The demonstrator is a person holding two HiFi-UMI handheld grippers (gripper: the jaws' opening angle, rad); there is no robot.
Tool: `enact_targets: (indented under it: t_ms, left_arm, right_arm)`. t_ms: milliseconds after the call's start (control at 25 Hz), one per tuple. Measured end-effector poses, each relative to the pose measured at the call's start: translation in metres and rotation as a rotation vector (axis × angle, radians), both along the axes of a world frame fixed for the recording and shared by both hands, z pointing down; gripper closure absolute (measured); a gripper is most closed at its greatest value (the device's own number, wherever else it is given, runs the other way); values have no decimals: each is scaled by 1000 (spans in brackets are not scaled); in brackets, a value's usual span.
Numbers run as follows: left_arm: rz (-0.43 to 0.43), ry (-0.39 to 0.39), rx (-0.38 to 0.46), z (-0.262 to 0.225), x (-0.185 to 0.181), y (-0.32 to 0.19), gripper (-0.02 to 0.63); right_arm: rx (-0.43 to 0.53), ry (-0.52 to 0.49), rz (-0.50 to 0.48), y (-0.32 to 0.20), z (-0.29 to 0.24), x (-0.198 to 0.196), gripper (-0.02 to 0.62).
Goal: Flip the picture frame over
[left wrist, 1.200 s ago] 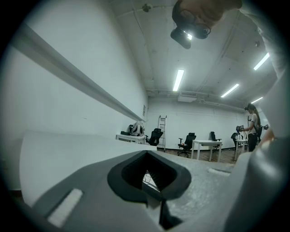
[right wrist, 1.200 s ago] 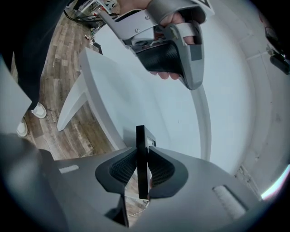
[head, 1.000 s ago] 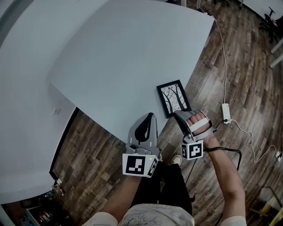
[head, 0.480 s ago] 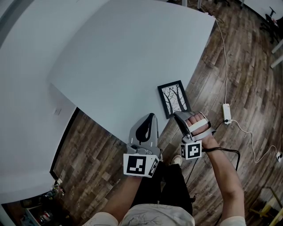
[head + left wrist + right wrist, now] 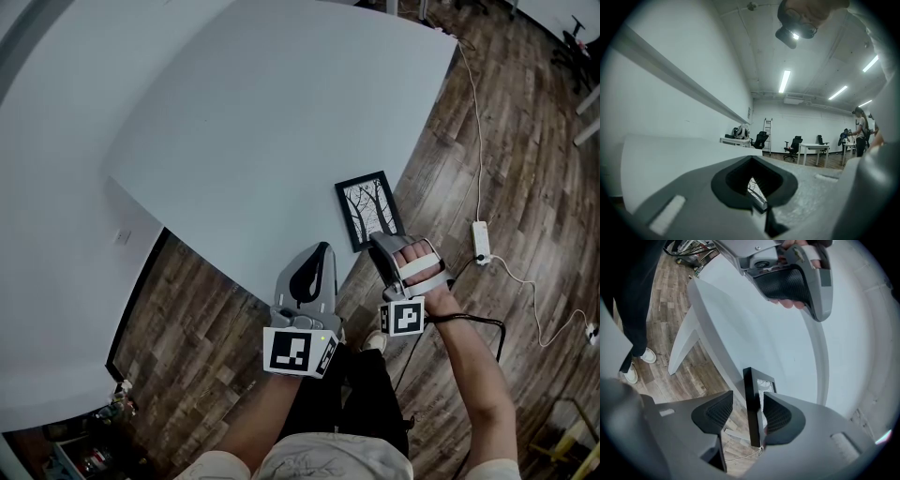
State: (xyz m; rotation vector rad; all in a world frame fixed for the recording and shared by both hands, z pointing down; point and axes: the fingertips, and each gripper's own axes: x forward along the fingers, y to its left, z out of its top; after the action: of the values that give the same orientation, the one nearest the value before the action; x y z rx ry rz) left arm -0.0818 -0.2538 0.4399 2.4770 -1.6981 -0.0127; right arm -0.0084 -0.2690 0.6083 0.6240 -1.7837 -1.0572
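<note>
The black picture frame (image 5: 368,208) with a tree drawing lies face up at the near right edge of the white table (image 5: 262,122). My right gripper (image 5: 381,243) is at the frame's near end. In the right gripper view it (image 5: 747,416) is open and its jaws straddle the frame's edge (image 5: 751,399): one jaw lies against it, the other stands a little apart. My left gripper (image 5: 321,249) hovers over the table edge left of the frame, shut and empty. A sliver of the drawing (image 5: 757,190) shows through the hollow between its pads.
A white power strip (image 5: 480,241) and its cable (image 5: 473,112) lie on the wood floor right of the table. The person's shoes (image 5: 637,364) stand on the floor beside the table. Office chairs (image 5: 793,145) and desks stand far off.
My right gripper has crept slightly left and closer along the frame's near end. The frame and my left gripper have hardly moved.
</note>
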Motion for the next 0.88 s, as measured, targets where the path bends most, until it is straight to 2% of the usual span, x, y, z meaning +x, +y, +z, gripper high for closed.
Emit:
enact_targets:
  t_ms: [120,520,720,880]
  left_arm:
    - [-2,0,2,0,-2,0,604]
    - [9,-3,27,-16,3,-3,604]
    - [24,-4,49,-28,8,-5,605]
    - [37,-7,63,-39,13,-5,605]
  right_arm:
    - [-13,-1,18,3,2,3,356]
    - [-62,-126,106,19,-14,22,328]
    - [-114,-273,188,27,-38,31,327]
    - [-136,-469,296,26,-77,45,333]
